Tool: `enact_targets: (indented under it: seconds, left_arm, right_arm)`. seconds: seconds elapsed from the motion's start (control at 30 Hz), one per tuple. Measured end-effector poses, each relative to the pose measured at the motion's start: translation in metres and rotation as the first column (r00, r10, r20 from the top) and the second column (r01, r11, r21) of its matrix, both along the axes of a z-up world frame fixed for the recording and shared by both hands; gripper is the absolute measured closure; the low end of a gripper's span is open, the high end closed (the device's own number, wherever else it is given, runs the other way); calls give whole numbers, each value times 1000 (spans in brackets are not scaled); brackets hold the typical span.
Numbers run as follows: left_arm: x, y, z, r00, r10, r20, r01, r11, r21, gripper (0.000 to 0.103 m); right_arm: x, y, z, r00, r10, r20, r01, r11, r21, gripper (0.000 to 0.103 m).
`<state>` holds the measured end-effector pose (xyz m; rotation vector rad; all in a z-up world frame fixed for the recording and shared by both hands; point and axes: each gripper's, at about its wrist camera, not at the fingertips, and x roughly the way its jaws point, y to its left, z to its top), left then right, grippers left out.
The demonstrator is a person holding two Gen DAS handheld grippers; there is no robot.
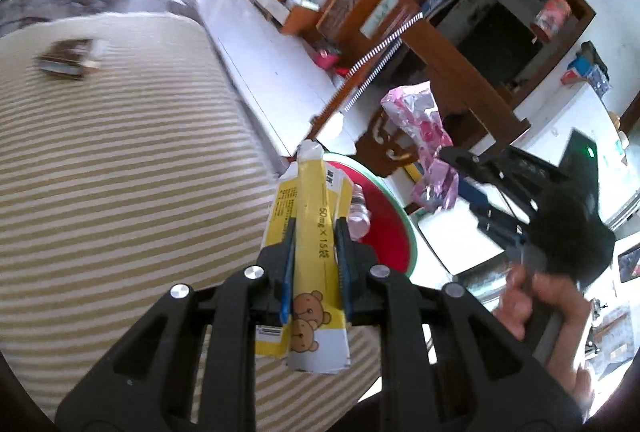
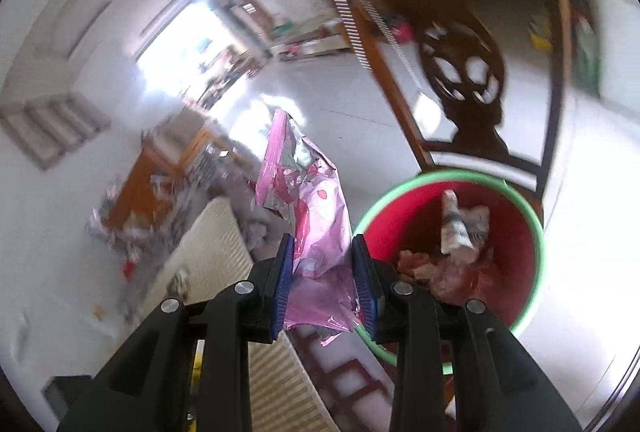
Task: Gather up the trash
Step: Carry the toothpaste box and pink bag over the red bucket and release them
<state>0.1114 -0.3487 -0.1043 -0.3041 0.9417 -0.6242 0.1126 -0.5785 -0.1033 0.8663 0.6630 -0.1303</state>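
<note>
Both grippers pinch trash: left gripper [image 1: 316,256] holds the yellow box [image 1: 310,260], right gripper [image 2: 325,286] holds the pink wrapper [image 2: 308,220], and the red bin [image 2: 516,228] sits just right of it, nearer.

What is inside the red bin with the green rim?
In the red bin lie a crumpled white printed wrapper and pinkish crumpled scraps. The right tool and its pink foil bag cover the bin's near left part; the bottom is hidden.

Striped bed [image 1: 120,160] w/ dark book [image 1: 68,58] on top.
</note>
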Motion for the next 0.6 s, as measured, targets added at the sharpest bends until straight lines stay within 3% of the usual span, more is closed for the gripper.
enact_targets:
  seconds: [0.1,0.23,0.3,0.33,0.4,0.47,0.6]
  left_arm:
    - [18,-32,-10,997,-29,-67,27,999,-27,86]
    - [30,-64,-15,993,-84,-82,85,996,-1,86]
    - [36,-67,-17,991,-100,-94,101,995,2,84]
    - [41,-72,-21,987,-99,-124,99,995,-9,80]
    - [40,-63,-23,987,-87,-133,84,996,-25,39]
    - [42,-45,-20,992,-57,-109,52,997,-52,35]
    - [42,-9,-10,1000,-11,-21,11,1000,-14,35]
  right_arm:
    - [-3,-13,-7,999,-46,1,46,997,62,73]
    - [-6,-16,-4,996,-86,11,86,995,59,71]
    - [-6,-17,-5,994,-108,1,108,992,64,56]
    - [-6,-18,-6,993,-119,-2,119,990,72,51]
    - [-6,-19,-8,990,-143,-2,142,986,90,36]
    - [-7,-20,-9,988,-154,-4,153,984,90,34]
    - [-4,-15,-8,992,-129,-1,128,988,87,32]
